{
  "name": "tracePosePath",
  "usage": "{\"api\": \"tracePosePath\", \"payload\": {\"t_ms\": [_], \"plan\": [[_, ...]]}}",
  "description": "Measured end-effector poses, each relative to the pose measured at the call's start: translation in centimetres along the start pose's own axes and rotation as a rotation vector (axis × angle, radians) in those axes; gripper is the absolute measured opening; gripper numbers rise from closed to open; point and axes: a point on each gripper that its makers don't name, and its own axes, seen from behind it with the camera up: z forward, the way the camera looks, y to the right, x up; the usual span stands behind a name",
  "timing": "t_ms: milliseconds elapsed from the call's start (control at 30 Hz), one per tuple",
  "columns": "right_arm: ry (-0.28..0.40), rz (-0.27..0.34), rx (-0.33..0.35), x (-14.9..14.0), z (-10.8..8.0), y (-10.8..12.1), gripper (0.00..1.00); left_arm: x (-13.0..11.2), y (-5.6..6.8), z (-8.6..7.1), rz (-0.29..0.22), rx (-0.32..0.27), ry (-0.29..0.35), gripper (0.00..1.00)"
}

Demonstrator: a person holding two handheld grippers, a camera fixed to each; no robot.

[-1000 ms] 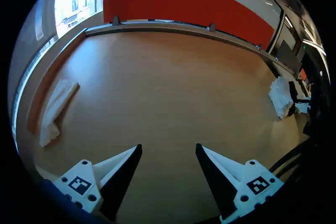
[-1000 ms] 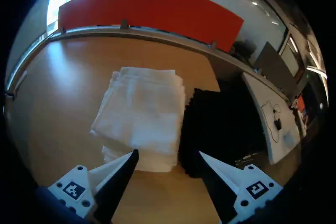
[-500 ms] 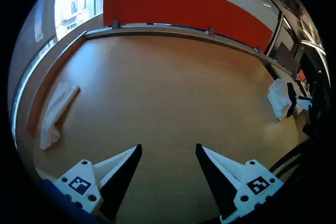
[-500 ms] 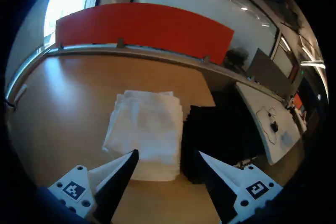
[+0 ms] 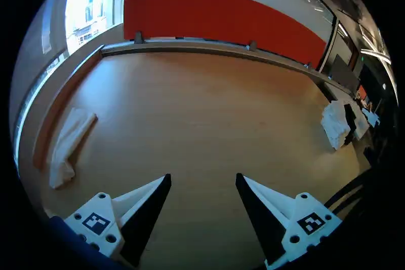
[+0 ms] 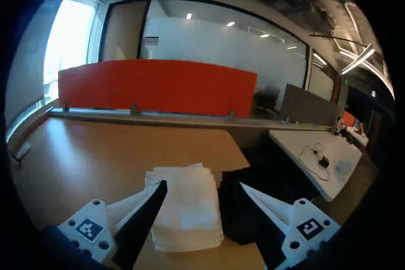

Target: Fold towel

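Facing folded towels (image 6: 190, 209), right claw (image 6: 202, 184) (jaws apart).

Count from the left gripper view:
- loose white towel (image 5: 68, 146): one
- stack of folded white towels (image 5: 335, 124): one
- wooden table (image 5: 202, 98): one
- red divider panel (image 5: 223, 16): one

Count from the right gripper view:
- black folded pile (image 6: 248, 209): one
- white desk (image 6: 314, 161): one
- office chair (image 6: 263, 100): one

My left gripper (image 5: 202, 176) and right gripper (image 6: 202, 183) have two fingers each.

Open-plan office. Long wooden bench (image 6: 101, 153) backed by a red divider panel (image 6: 157, 87); glass partition wall (image 6: 223, 47) behind, recessed ceiling lights (image 6: 230, 24). Swivel chair (image 6: 264, 102) past the divider. Neighbouring white bench (image 6: 304, 143) carrying cables (image 6: 315, 154). Tall window (image 6: 68, 42) at left.
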Motion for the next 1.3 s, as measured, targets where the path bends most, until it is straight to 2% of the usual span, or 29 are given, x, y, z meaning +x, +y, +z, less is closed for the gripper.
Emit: {"api": "tracePosePath", "payload": {"t_ms": [100, 333, 600, 833, 1100, 1300], "plan": [[0.046, 0.014, -0.011, 1.0, -0.1, -0.3, 1.00, 0.5, -0.1, 0.0, -0.001, 0.001, 0.018, 0.95], [0.080, 0.024, 0.003, 2.0, -0.2, -1.5, 1.00, 1.8, -0.3, 0.0, -0.005, 0.006, 0.069, 0.95], [0.118, 0.018, 0.016, 4.0, -0.2, -3.1, 1.00, 5.2, -0.6, -0.2, 0.009, 0.021, 0.191, 0.95], [0.142, 0.022, 0.036, 5.3, -0.3, -4.8, 1.00, 8.9, -1.5, -1.0, 0.014, 0.048, 0.331, 0.95], [0.160, 0.024, 0.072, 6.4, -0.6, -7.6, 1.00, 11.8, -2.6, -1.7, 0.012, 0.076, 0.435, 0.95], [0.182, 0.028, 0.106, 7.6, -0.7, -10.4, 1.00, 13.0, -3.2, -1.8, -0.003, 0.084, 0.473, 0.95]]}}
